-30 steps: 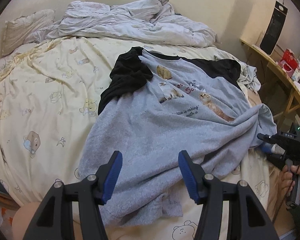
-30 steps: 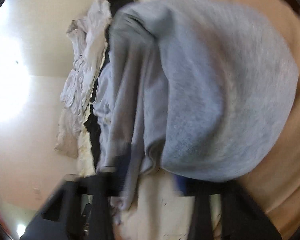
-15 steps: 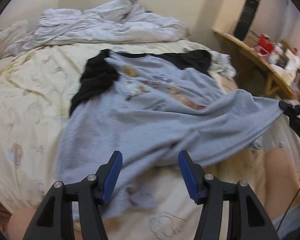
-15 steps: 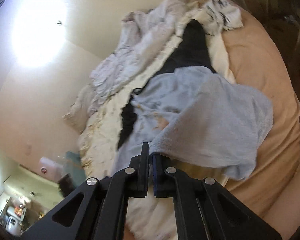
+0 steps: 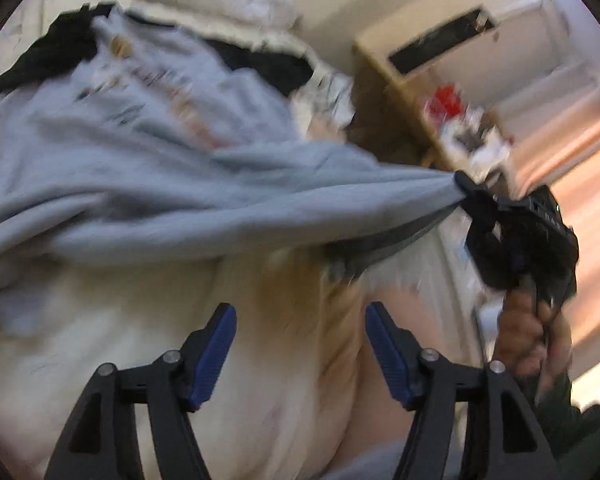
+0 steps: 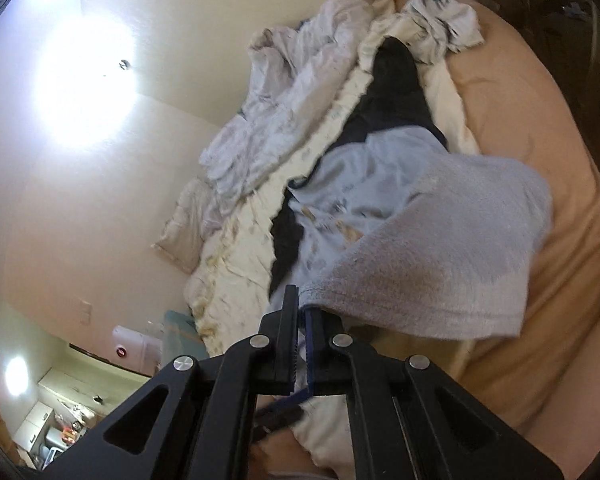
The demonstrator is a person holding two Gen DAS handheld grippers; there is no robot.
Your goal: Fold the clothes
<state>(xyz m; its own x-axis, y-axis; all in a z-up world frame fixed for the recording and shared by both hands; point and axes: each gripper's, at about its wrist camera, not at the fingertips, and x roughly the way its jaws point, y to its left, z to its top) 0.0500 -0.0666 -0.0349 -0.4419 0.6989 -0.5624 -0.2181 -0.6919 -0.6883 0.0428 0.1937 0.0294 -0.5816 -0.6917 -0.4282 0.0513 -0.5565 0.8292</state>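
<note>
Right gripper [image 6: 300, 312]: clamped on hem of grey T-shirt [image 6: 440, 248], lifted off the bed [image 6: 540, 160].
Left gripper [image 5: 300, 344]: jaws apart, just widened, empty.

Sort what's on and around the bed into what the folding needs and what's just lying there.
Needed:
grey cat-print T-shirt, hem pinched in right gripper
left gripper, jaws open
black garment

Lying about:
white duvet
pillow
wooden shelf

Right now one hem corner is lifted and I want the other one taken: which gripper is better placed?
Left. The left gripper is open and empty, while the right gripper is clamped on the grey shirt.
</note>
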